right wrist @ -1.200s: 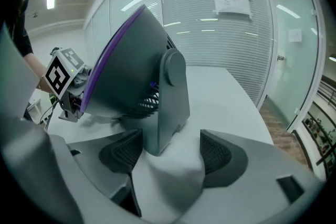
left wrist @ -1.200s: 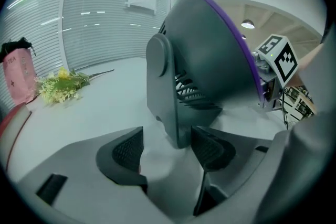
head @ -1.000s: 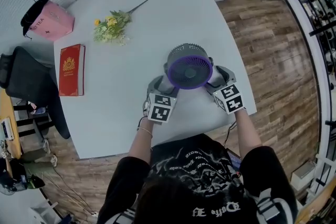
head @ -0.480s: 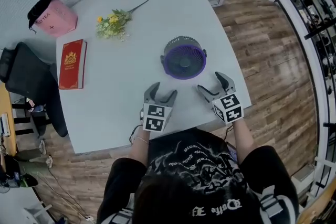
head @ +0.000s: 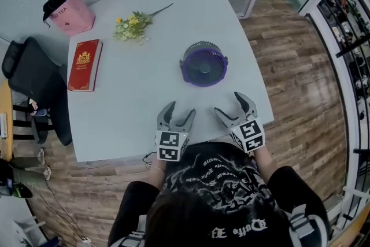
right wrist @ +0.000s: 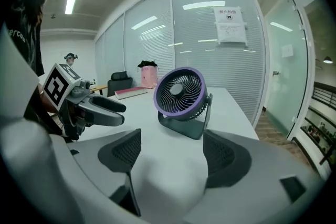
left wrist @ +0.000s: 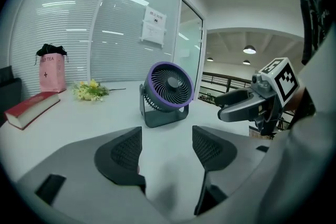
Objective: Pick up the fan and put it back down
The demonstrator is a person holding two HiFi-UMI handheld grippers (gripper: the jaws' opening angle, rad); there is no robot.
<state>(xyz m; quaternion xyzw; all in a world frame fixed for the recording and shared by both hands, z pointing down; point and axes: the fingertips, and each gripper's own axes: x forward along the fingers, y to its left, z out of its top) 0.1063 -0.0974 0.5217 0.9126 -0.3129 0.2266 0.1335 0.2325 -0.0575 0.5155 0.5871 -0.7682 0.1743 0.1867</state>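
The left claw (head: 180, 112) is held with its jaws spread apart and nothing between them, over the near edge of the pale surface (head: 133, 107). The right claw (head: 229, 106) is held beside it, likewise spread and empty. The fan (head: 203, 63) is seen standing upright on its dark base on the surface, beyond both claws and apart from them. It is touched by neither claw, and its purple-rimmed grille is turned toward them. Further left, a red book (head: 85, 65) is laid flat near the surface's left edge. A sprig of yellow flowers (head: 133, 26) is laid beyond the book, and a pink bag (head: 65, 11) is stood near the far left corner. A dark chair (head: 32, 81) is placed against the left edge.
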